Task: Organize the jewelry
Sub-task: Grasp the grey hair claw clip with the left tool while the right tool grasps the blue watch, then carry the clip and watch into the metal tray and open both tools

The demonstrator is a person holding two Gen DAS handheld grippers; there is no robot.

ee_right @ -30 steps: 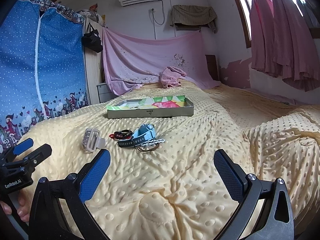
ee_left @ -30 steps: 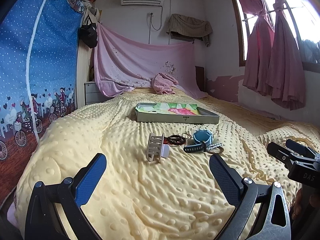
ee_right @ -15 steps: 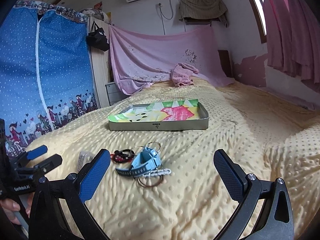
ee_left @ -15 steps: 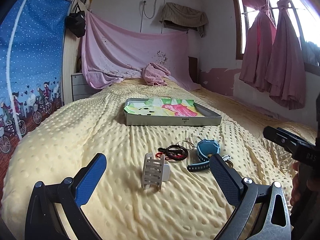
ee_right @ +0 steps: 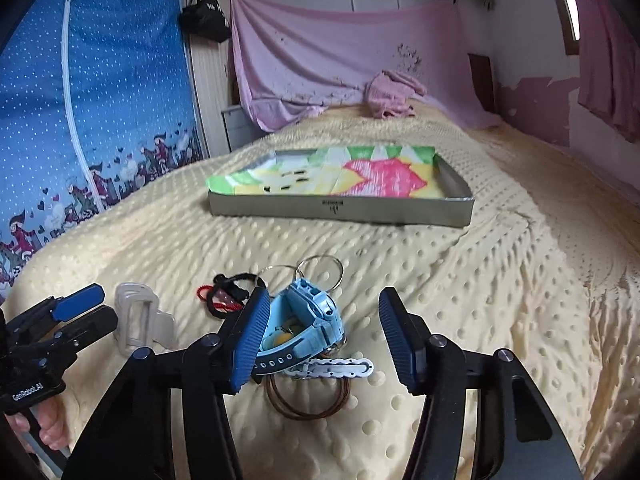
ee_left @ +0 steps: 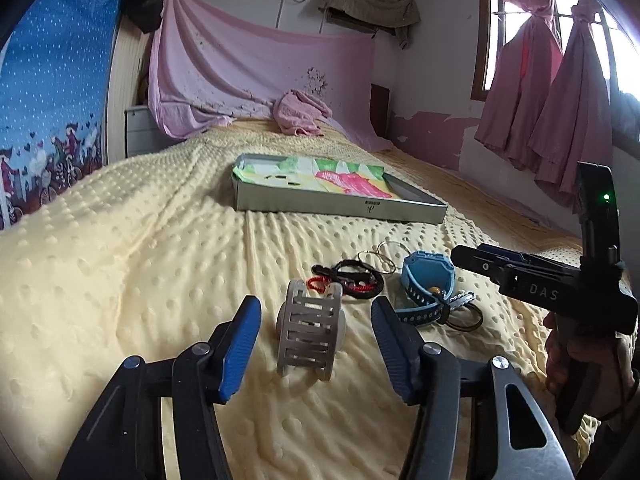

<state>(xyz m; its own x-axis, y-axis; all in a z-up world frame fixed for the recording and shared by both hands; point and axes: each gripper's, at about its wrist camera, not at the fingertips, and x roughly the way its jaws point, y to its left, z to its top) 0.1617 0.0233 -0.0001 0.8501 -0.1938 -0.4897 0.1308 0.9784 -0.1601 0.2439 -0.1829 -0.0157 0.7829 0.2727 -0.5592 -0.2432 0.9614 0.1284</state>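
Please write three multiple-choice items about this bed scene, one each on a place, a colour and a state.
1. Where does the shallow grey tray sit?
A. beyond the jewelry
B. between the tools
C. on the floor

2. What colour is the chunky plastic watch?
A. red
B. light blue
C. black

3. How does the left tool stand?
A. shut on the beige slotted cuff bracelet
B. open, either side of that bracelet
C. inside the tray

Key: 1 A, the tray lies farther up the yellow dotted blanket; 2 B, its case is light blue; 3 B, gaps show beside the beige slotted cuff bracelet.
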